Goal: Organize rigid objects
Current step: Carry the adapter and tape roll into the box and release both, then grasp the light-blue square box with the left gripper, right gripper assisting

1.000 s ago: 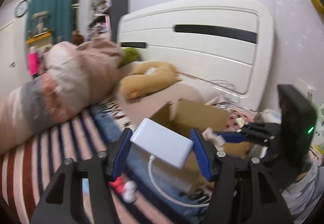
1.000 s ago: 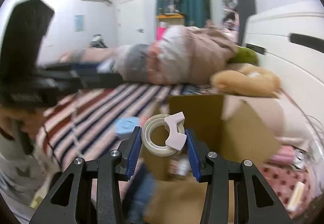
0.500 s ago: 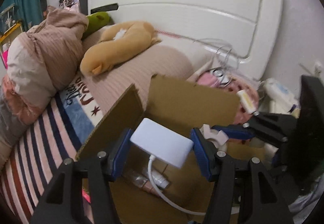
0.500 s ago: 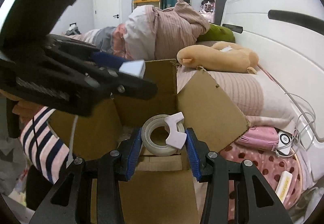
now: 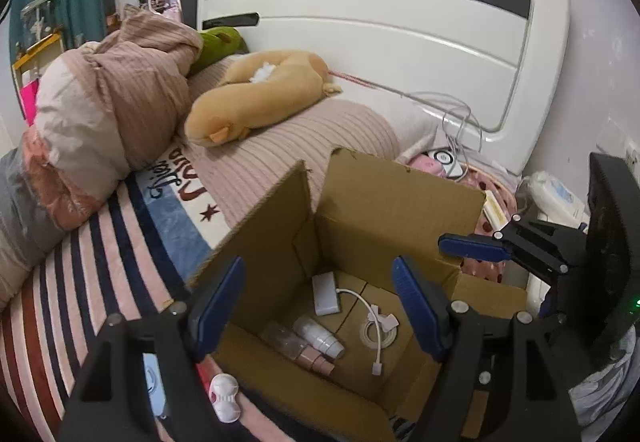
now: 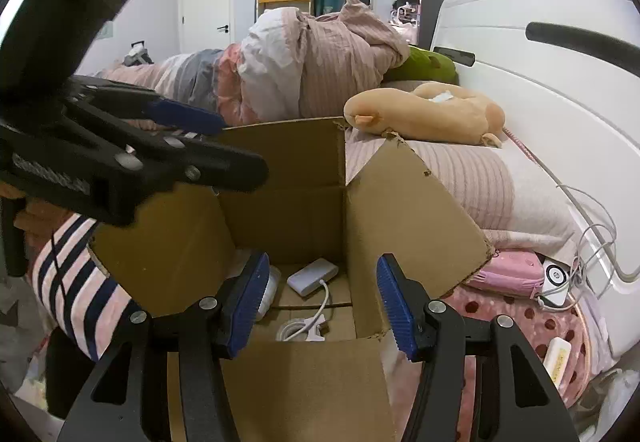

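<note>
Your left gripper is spread wide and empty above the cardboard box; your right gripper is likewise released over the same box. Below them, on the box floor, lie the white adapter with its cable, the tape roll beside it, and two small bottles nearer you.
</note>
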The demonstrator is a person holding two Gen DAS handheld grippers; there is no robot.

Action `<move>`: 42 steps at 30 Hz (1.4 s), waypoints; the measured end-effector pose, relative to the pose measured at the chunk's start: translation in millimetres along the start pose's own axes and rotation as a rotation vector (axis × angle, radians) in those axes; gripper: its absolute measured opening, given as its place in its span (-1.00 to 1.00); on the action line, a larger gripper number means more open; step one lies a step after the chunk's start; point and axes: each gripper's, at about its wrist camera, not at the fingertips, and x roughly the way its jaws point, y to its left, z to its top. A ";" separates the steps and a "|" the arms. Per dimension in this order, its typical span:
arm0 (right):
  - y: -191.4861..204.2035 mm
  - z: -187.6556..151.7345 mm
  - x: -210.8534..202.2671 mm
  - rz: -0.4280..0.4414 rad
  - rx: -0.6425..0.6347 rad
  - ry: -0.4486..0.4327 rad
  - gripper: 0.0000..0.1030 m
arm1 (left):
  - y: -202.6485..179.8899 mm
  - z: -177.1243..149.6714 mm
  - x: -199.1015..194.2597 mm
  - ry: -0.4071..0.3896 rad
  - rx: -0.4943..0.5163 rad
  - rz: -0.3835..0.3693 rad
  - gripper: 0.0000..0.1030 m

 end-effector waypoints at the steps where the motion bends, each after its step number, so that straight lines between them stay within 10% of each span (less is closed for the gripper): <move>1: 2.2 0.9 -0.8 -0.003 -0.004 0.000 0.02 | 2.9 -1.4 -5.2 -0.010 -0.006 0.004 0.42; 18: 117.8 47.1 -20.0 0.362 -0.095 -0.092 0.17 | 132.5 -104.3 -96.8 -0.105 -0.265 0.233 0.57; 29: 193.7 13.1 34.1 0.338 -0.207 0.014 0.21 | 186.2 -186.3 -35.1 0.008 -0.345 0.209 0.58; 42: 183.3 -13.4 107.7 0.337 -0.116 0.211 0.21 | 212.2 -187.5 68.3 0.107 -0.379 0.073 0.73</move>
